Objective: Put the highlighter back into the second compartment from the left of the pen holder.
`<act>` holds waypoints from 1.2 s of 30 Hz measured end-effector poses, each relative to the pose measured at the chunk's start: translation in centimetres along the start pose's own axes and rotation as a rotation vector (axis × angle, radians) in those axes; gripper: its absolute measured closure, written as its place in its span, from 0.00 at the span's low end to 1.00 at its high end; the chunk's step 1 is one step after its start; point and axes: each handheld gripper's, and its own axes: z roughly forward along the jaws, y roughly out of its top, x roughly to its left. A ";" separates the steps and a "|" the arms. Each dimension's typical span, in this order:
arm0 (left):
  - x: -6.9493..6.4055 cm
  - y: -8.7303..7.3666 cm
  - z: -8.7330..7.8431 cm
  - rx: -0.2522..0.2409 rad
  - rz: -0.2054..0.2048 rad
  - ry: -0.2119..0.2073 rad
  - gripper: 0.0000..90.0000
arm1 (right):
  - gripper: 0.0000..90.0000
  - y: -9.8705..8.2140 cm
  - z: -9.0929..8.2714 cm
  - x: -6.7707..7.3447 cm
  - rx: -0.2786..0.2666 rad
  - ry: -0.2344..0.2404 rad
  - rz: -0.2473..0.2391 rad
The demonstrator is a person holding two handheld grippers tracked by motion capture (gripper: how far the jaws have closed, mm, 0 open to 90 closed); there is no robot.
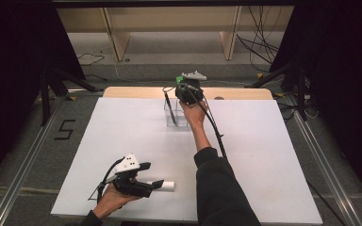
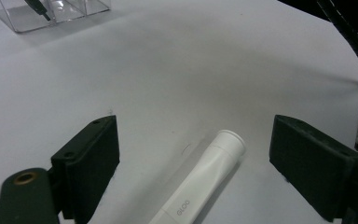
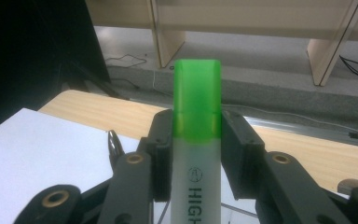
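Near edge of the counter [image 1: 122, 122]: left hand-held gripper [image 1: 146, 186] sits low with its jaws wide apart around a white glue stick [image 2: 200, 184] lying flat, not touching it. Farther back, right hand-held gripper [image 3: 196, 140] is clamped on a green highlighter [image 3: 197, 107], above the clear plastic organizer [image 1: 175, 115] with a pen inside.

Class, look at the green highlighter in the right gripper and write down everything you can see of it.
The highlighter has a translucent bright green cap over a whitish plastic body printed with black letters "HIGH". It stands clamped between the two black pads of the right gripper, cap end sticking out beyond them. In the high view it is held above the clear plastic holder at the table's far side.
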 end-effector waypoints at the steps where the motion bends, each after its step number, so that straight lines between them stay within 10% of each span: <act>1: 0.0 0.0 0.0 -0.001 0.000 0.002 0.17 | 0.75 -0.1 0.1 0.0 0.004 -0.001 -0.001; 36: -0.1 0.0 0.0 0.003 0.010 0.000 0.17 | 0.75 -1.5 1.1 0.5 0.034 0.004 -0.009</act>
